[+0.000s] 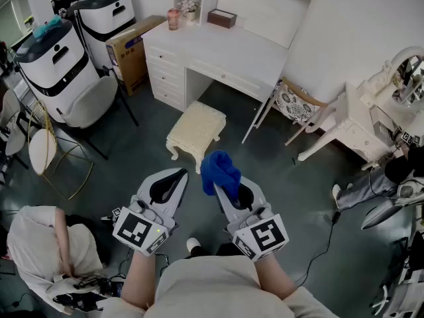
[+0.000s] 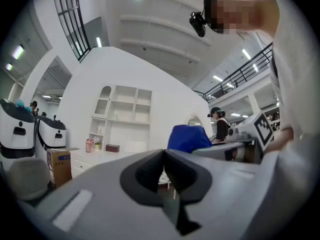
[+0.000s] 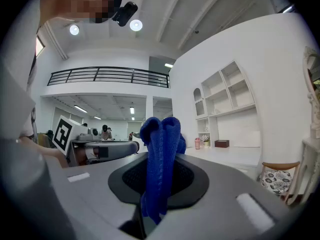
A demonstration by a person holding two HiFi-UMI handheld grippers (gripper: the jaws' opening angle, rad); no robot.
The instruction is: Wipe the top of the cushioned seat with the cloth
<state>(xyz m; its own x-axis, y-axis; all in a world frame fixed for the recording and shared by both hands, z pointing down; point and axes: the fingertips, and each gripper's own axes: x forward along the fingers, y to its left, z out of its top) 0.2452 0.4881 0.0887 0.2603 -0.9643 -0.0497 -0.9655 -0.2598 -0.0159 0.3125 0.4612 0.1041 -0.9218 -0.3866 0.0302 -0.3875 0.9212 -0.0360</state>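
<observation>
Right gripper [image 1: 222, 192], jaws clamped on bunched blue cloth [image 1: 219, 167]; left gripper [image 1: 177, 176] beside it, jaws pressed together, empty; cushioned seat [image 1: 196, 128] ahead of both.

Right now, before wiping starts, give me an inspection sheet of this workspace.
Surface: cushioned seat, cream top bare, cloth not yet on it.
Job's things: blue cloth, bunched upright in the right claw.
Clutter: cardboard box beside the white desk; pink jar and brown box on the desk.
Grippers: left claw shut, empty; right claw shut on blue cloth.
Cables: black cable on the floor at right.
Surroundings: patterned chair by the desk; seated person lower left.
</observation>
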